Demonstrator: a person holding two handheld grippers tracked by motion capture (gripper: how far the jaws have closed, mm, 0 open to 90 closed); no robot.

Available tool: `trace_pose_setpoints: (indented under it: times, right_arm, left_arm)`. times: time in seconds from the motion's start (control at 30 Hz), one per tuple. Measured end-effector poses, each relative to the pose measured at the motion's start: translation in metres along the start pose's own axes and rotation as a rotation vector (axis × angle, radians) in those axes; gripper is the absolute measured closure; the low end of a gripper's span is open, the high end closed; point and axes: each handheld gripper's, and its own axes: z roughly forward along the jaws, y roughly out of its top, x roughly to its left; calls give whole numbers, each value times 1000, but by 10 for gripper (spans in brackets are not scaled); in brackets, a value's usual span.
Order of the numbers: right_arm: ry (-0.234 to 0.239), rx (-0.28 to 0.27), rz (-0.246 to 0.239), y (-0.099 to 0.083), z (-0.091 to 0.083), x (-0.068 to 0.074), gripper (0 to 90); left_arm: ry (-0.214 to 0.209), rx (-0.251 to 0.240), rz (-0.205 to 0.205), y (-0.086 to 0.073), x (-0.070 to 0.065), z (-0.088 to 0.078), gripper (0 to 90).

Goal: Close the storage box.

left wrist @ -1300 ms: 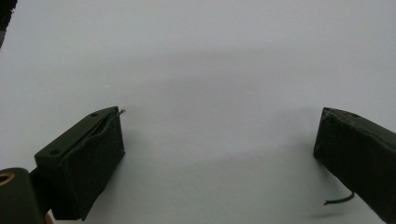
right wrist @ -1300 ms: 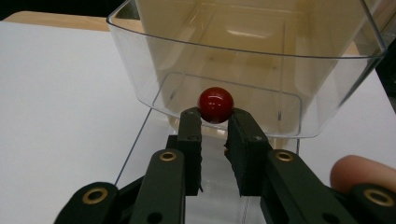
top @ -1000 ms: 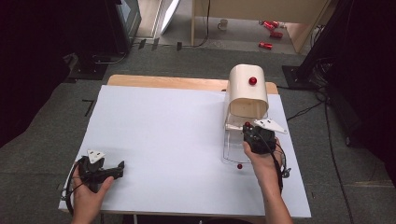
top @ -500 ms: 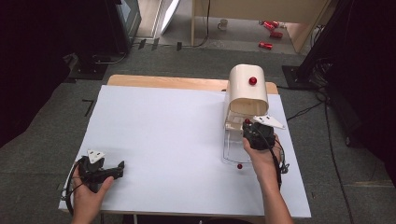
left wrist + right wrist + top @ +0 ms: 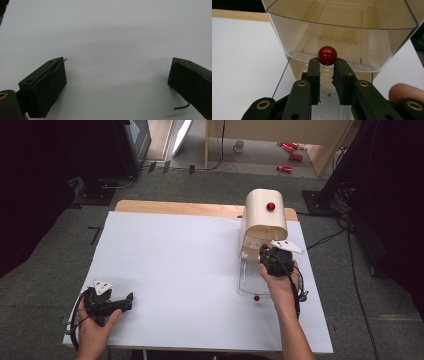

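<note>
A: Two grippers on the white table (image 5: 175, 270). Anything moved?

B: Left gripper (image 5: 117, 67) hasn't, parked near the front left corner, jaws wide, nothing between them. Right gripper (image 5: 327, 63) has crept forward toward the cream box (image 5: 262, 217).

A: Holding?

B: Jaws narrow, pinching the red knob (image 5: 327, 55) on the clear flap (image 5: 342, 17) at the box mouth. Probably swinging that flap; open or closed, can't tell.

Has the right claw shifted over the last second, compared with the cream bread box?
Yes. The right claw has moved slightly away from the person, toward the opening of the cream bread box, and is now closed on a red knob.
</note>
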Motion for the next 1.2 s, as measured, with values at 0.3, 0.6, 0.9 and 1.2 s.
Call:
trace_pose_setpoints:
  times: [0.3,0.6,0.9,1.2]
  right_arm:
    - [2,1,1,1,2,-1,771]
    - [22,25,-1,-6,-3,1,266]
    - [66,23,36,-16,-19,5,0]
    - [81,29,27,-34,-37,13,0]
  left_arm:
    - [0,1,0,0,0,0,15]
    - [0,0,0,0,0,0,16]
    - [0,0,0,0,0,0,16]
    - [1,0,0,0,0,0,16]
